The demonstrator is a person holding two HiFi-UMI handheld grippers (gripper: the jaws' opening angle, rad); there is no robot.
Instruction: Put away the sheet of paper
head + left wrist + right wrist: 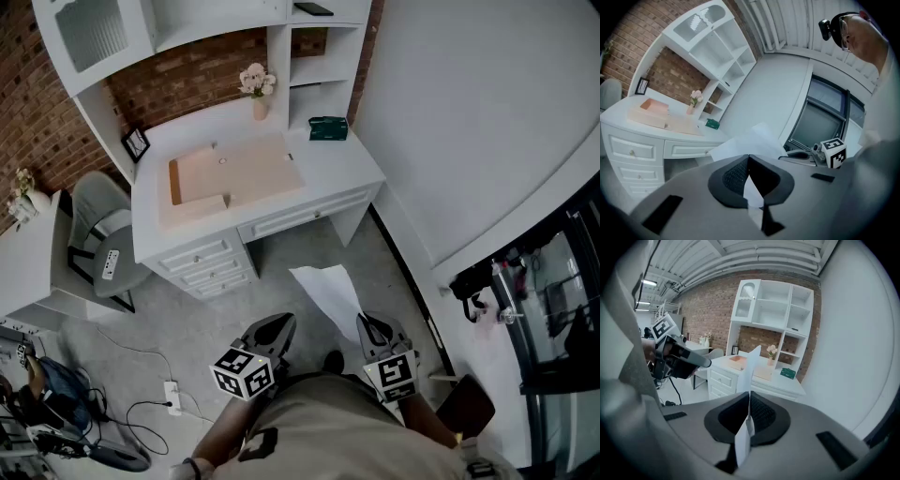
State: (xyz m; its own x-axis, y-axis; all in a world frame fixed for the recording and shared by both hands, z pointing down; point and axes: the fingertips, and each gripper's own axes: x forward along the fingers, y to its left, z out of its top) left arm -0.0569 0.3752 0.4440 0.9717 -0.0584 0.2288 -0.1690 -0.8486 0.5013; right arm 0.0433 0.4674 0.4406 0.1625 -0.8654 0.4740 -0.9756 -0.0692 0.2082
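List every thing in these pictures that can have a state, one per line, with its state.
sheet of paper: held in the air, clamped by both grippers
left gripper: shut on the sheet of paper
right gripper: shut on the sheet of paper
desk drawers: shut
cabinet door: shut

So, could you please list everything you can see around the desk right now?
sheet of paper: 1, white, held above floor
desk: 1, white, against brick wall
pad: 1, peach, on desk
vase of flowers: 1, pink, desk back
box: 1, green, desk's right end
picture frame: 1, black, desk's left end
chair: 1, grey, left of desk
power strip: 1, white, on floor
left gripper: 1, grey, fingers together, apart from sheet
right gripper: 1, grey, fingers shut on sheet
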